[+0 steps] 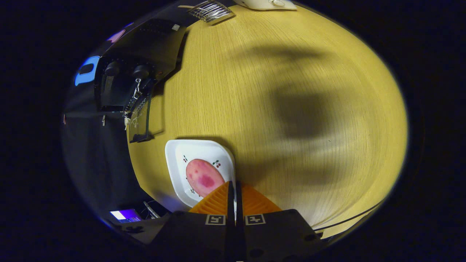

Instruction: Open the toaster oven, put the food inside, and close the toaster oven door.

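Note:
A white square plate (pixel 178 160) with small cherry prints carries a round pink piece of food (pixel 204 178). My gripper (pixel 233 187) is at the plate's near right rim. Its orange fingers (pixel 218 200) are pressed together, with a thin strip of the white rim showing between them. The black toaster oven (pixel 145 47) stands beyond the plate at the table's left edge. Its glass door (pixel 140 116) is swung open toward the plate, and two knobs (pixel 142 71) show on its front.
The wooden table (pixel 291 109) stretches wide beyond the fingers, crossed by dark shadows. A metal wire rack (pixel 211 10) and a white device (pixel 265 3) lie at the table's far end. The table edge runs just left of the plate.

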